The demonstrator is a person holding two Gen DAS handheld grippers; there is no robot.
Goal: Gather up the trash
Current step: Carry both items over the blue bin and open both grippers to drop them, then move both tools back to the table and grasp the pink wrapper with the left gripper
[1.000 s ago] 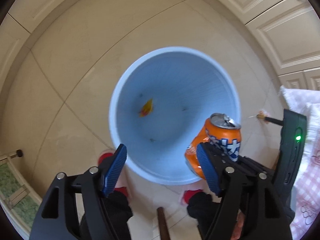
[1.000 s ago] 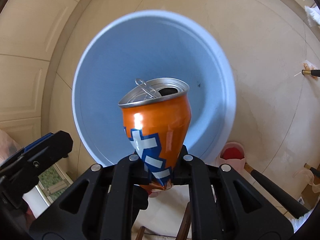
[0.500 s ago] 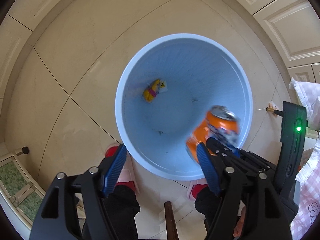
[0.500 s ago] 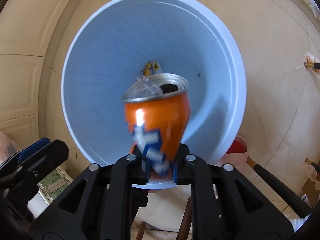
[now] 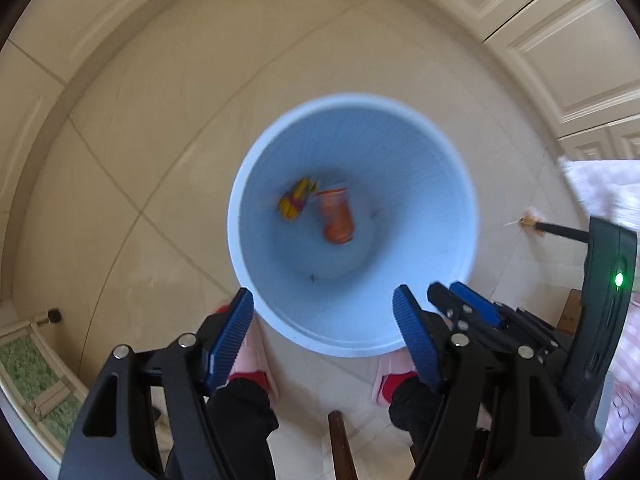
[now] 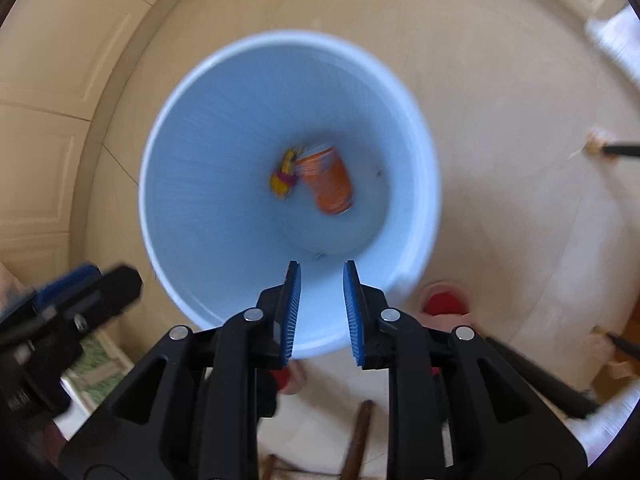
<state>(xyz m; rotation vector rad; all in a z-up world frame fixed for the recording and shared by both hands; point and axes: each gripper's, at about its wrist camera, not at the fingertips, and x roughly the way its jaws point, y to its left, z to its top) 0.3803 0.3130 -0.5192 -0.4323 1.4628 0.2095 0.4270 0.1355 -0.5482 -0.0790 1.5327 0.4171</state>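
Note:
A light blue trash bin stands on the tiled floor; it also shows in the right wrist view. An orange soda can lies at its bottom beside a yellow wrapper; both show in the right wrist view, the can and the wrapper. My left gripper is open and empty above the bin's near rim. My right gripper is open and empty over the near rim; it also shows at the right of the left wrist view.
A person's feet in pink and red slippers stand just behind the bin. A brown stick lies between them. Cream cabinet doors ring the floor. A pink checked cloth is at the right. A dark rod lies on the floor.
My right gripper opened and let go of the orange can, which fell to the bottom of the bin beside the yellow wrapper. Both grippers rose slightly above the bin.

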